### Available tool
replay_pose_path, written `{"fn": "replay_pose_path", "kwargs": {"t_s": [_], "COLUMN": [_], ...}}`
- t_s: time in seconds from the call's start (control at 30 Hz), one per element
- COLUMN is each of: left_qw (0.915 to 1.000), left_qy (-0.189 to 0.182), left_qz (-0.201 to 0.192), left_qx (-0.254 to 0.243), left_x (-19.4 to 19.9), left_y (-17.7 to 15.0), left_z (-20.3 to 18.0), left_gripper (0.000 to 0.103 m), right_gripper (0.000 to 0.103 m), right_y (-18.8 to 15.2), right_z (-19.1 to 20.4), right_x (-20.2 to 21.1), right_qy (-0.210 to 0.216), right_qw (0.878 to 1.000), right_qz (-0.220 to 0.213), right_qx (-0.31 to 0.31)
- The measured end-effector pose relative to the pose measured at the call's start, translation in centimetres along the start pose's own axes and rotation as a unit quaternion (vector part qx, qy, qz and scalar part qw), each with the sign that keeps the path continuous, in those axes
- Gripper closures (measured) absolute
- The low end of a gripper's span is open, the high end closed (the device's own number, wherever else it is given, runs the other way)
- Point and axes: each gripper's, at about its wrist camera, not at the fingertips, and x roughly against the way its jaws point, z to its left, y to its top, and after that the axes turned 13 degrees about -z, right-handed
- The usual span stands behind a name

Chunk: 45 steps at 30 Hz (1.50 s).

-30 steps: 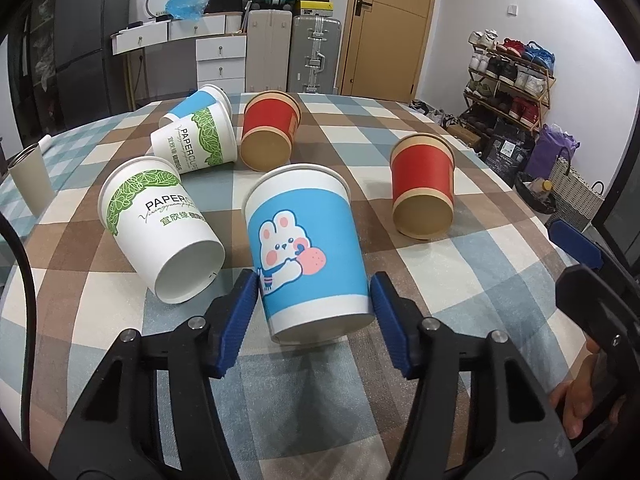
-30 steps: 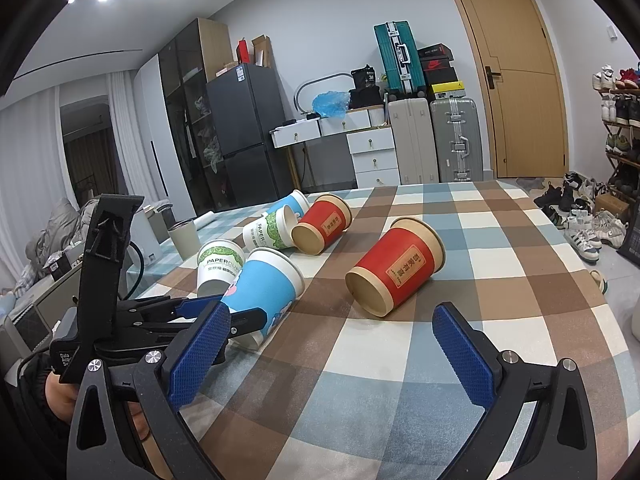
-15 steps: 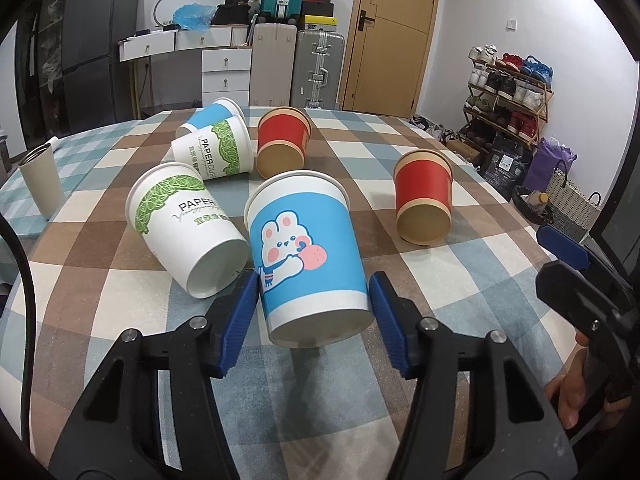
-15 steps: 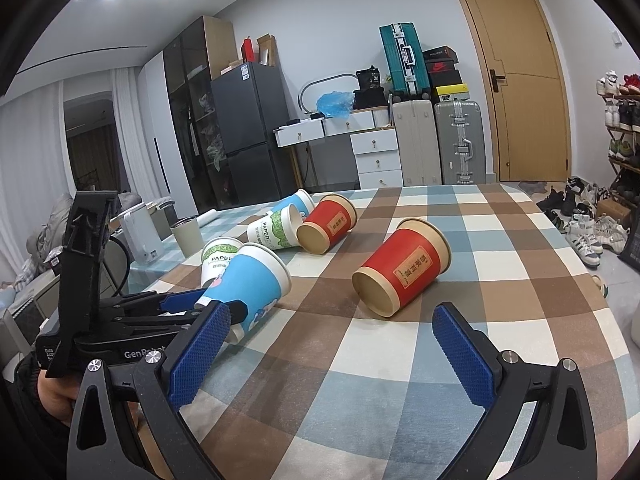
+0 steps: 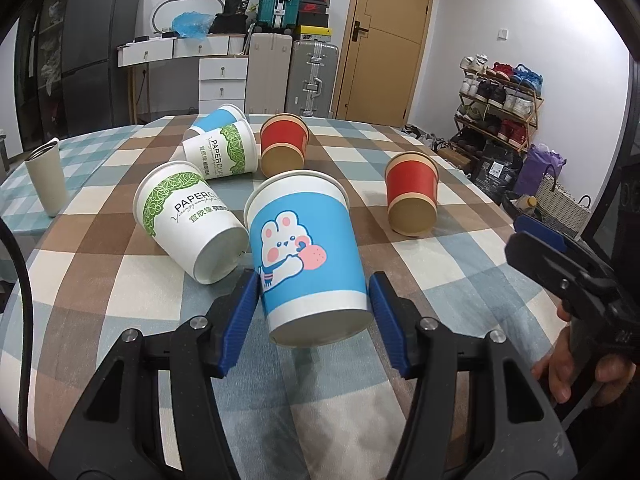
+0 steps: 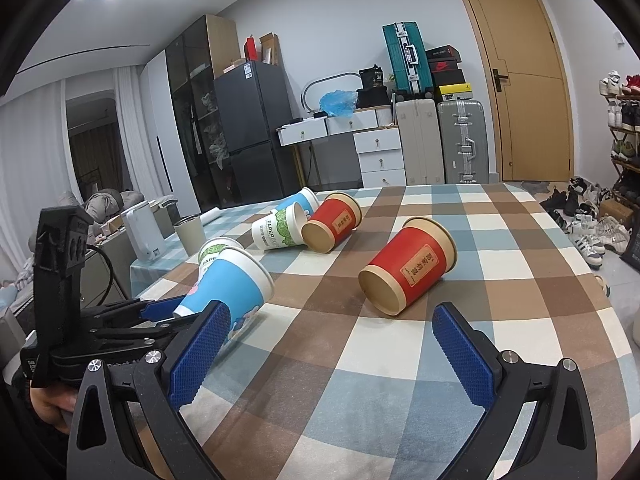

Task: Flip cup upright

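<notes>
The left gripper (image 5: 314,312) clamps its ribbed blue pads on the smooth, tapered blue bunny-print paper cup (image 5: 306,256), tilted above the checkered tablecloth (image 5: 440,280), while the right gripper (image 6: 328,356) gapes empty.

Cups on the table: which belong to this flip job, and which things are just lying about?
Job:
- blue rabbit cup, gripped in the left tool
- right tool, open
- two red cups, on their sides
- two green-leaf cups, on their sides

Lying about:
- grey tumbler, upright
- white kettle

Both the left gripper (image 5: 312,320) and the right gripper (image 6: 326,354) are black frames with 2 ribbed blue pads and silver screws; bare-skinned hands hold them.
</notes>
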Motion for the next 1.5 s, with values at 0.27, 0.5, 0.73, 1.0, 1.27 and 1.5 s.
{"fn": "replay_pose_path", "kwargs": {"t_s": [0.27, 0.5, 0.73, 1.0, 1.27, 1.5], "left_qw": [0.9998, 0.9996, 0.9994, 0.9994, 0.9993, 0.9995], "left_qy": [-0.009, -0.018, -0.030, -0.033, -0.037, -0.032], "left_qz": [-0.015, -0.015, -0.013, -0.002, 0.008, -0.008], "left_qx": [0.009, 0.013, 0.011, 0.006, 0.001, 0.000], "left_x": [2.7, 4.1, 4.4, 3.7, 3.5, 4.4], "left_y": [-0.8, -1.9, -2.9, -3.8, -3.8, -2.9], "left_z": [0.4, 0.2, -1.3, -2.1, -2.3, -1.6], "left_gripper": [0.049, 0.049, 0.049, 0.048, 0.046, 0.019], "right_gripper": [0.000, 0.000, 0.000, 0.000, 0.000, 0.000], "right_y": [-0.4, -0.8, -0.9, -0.9, -0.9, -0.8], "right_z": [1.0, 1.8, 1.4, 1.4, 1.4, 1.2], "right_x": [-0.3, -0.6, -0.8, -0.9, -0.9, -0.9], "right_qy": [0.013, 0.021, 0.017, 0.016, 0.016, 0.017], "right_qw": [1.000, 1.000, 1.000, 1.000, 1.000, 1.000], "right_qz": [0.007, 0.013, 0.016, 0.018, 0.018, 0.022], "right_qx": [0.005, 0.014, 0.007, 0.008, 0.008, -0.001]}}
